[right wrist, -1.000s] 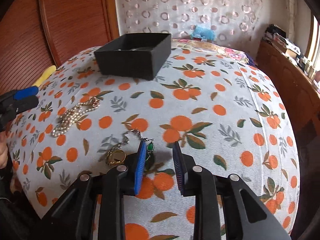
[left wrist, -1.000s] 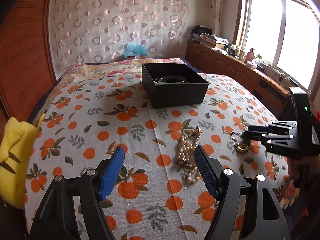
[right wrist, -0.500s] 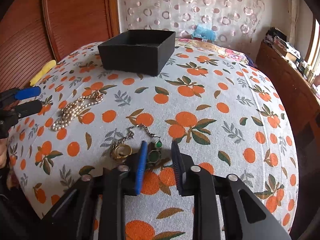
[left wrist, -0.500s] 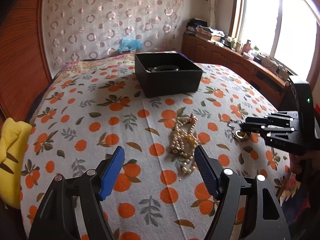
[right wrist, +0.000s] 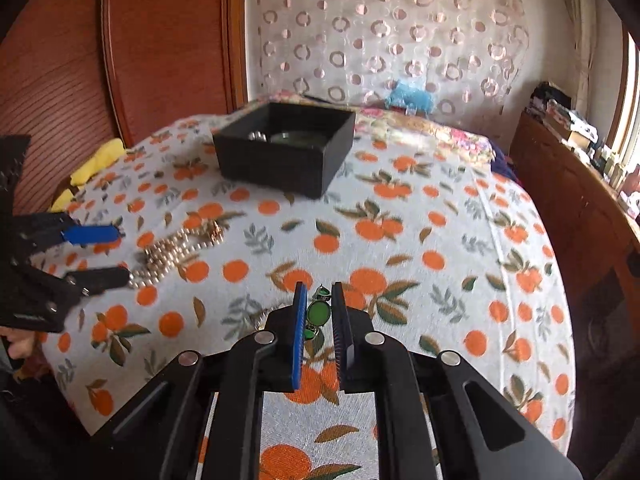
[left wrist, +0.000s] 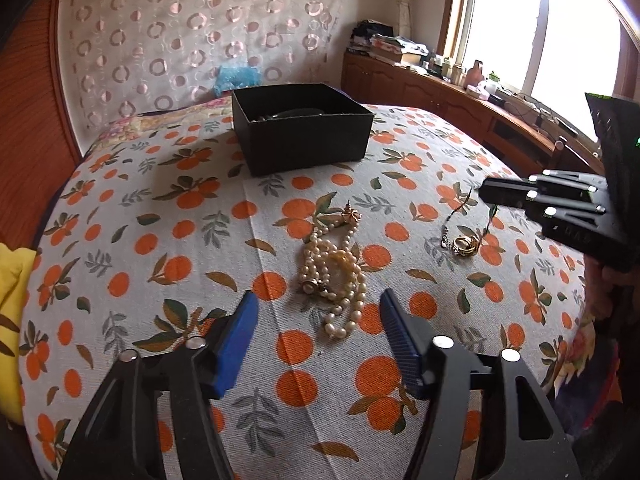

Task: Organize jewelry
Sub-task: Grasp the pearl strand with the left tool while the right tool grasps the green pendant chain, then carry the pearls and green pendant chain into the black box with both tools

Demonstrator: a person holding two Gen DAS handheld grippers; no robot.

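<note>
A pearl necklace lies bunched on the orange-print bedspread. Its near end sits between the tips of my left gripper, whose jaws are closing without touching the pearls. My right gripper is shut on a green pendant, lifted a little off the bed. In the left wrist view its chain trails from the right gripper down to gold rings at the bedspread. A black open box stands farther back, with a dark bangle inside.
A yellow cloth lies at the bed's left edge by the wooden headboard. A wooden cabinet with clutter runs under the window on the right. A hand holds the left gripper beside the pearls.
The right gripper's jaws closed on the green pendant and lifted it from the bedspread. The left gripper came closer and lower over the pearl necklace, and its jaws narrowed.
</note>
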